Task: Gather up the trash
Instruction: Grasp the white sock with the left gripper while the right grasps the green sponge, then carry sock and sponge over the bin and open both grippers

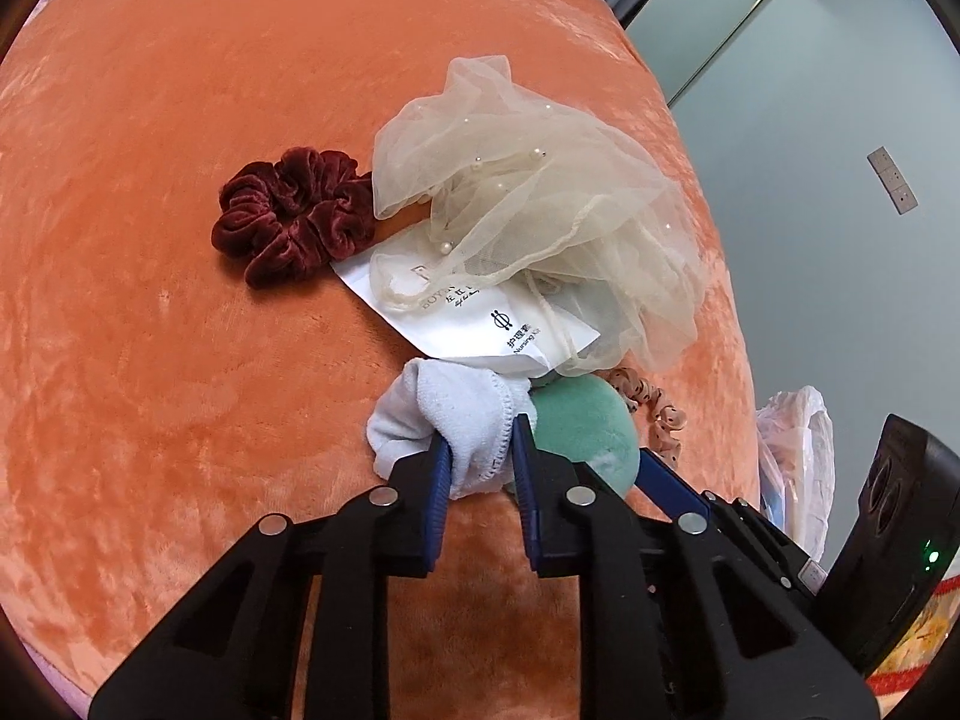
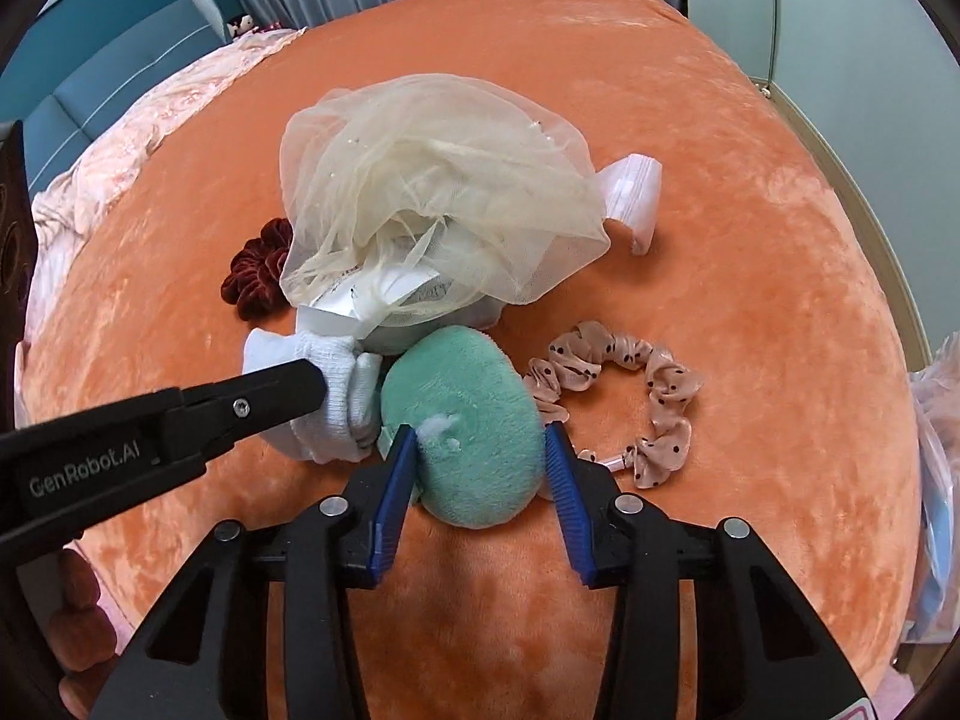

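On the orange plush bed cover (image 2: 720, 276), the left gripper (image 1: 480, 456) has its blue-padded fingers (image 1: 441, 480) drawn close together, pinching a fold of the crumpled white terry cloth (image 1: 444, 414). Just beside it, the right gripper (image 2: 480, 468) stands with its fingers (image 2: 396, 480) wider, one on either side of the soft mint-green plush cushion (image 2: 468, 408); the left pad presses into the plush, while I cannot tell whether the right pad touches it.

Behind them sits a heap: a cream tulle veil with small pearls (image 1: 528, 204) draped over a white printed paper packet (image 1: 480, 324), hiding most of it. A dark red velvet scrunchie (image 1: 294, 216) lies partly tucked under the veil. A pink dotted scrunchie (image 2: 618, 396) lies right of the cushion. A translucent plastic bag (image 1: 798, 450) hangs at the bed's edge, cut off.
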`<state>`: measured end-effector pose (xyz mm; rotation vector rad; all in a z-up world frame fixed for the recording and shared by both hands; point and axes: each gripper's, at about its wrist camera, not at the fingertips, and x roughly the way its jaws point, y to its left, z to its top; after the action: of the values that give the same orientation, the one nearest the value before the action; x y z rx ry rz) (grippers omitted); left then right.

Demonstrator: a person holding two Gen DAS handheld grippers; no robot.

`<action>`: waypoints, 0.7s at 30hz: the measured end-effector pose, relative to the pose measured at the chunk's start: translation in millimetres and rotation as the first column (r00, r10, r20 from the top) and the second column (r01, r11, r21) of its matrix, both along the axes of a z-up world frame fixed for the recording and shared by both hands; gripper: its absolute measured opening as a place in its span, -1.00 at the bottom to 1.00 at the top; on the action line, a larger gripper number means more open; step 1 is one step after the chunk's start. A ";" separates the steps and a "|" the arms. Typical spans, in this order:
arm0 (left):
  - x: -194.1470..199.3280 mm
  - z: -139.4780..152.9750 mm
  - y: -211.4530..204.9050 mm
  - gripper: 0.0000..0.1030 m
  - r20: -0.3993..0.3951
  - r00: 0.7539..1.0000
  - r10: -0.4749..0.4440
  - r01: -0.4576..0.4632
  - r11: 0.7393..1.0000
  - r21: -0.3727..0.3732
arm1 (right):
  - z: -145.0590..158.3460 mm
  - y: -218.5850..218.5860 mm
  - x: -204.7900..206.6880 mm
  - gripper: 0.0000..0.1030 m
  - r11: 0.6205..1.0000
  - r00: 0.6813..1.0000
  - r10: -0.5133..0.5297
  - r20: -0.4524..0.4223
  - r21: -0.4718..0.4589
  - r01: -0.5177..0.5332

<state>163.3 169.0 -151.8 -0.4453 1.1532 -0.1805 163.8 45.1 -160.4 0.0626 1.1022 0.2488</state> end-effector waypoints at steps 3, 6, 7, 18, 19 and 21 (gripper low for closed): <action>-1.1 5.7 0.1 -0.70 0.006 1.000 0.004 -0.004 1.000 0.005 | 9.1 -1.7 -3.1 -0.53 1.000 1.000 0.011 0.012 0.017 -0.011; -4.5 15.7 -2.8 -0.70 0.022 1.000 0.008 -0.009 1.000 0.003 | 23.6 -7.4 -9.6 -0.73 0.999 0.999 0.007 0.035 0.044 -0.009; -6.2 20.5 -4.8 -0.70 0.030 1.000 0.006 -0.006 1.000 0.003 | 28.9 -10.8 -12.0 -0.74 0.999 0.999 0.005 0.044 0.049 -0.008; -27.6 91.0 -54.1 -0.70 0.168 0.981 -0.094 0.089 0.995 0.040 | 107.3 -71.3 -47.8 -0.76 0.994 0.969 -0.094 0.227 0.074 0.079; -29.5 98.6 -61.8 -0.70 0.182 0.977 -0.107 0.102 0.994 0.041 | 114.8 -78.3 -50.3 -0.76 0.993 0.964 -0.107 0.244 0.076 0.091; -34.1 114.8 -77.9 -0.70 0.211 0.967 -0.143 0.135 0.990 0.048 | 130.5 -92.9 -58.1 -0.76 0.990 0.949 -0.136 0.283 0.074 0.120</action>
<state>129.3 91.1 -37.0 -0.3068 0.9742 -0.3233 105.6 -47.8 -29.9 0.1437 0.7970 0.1657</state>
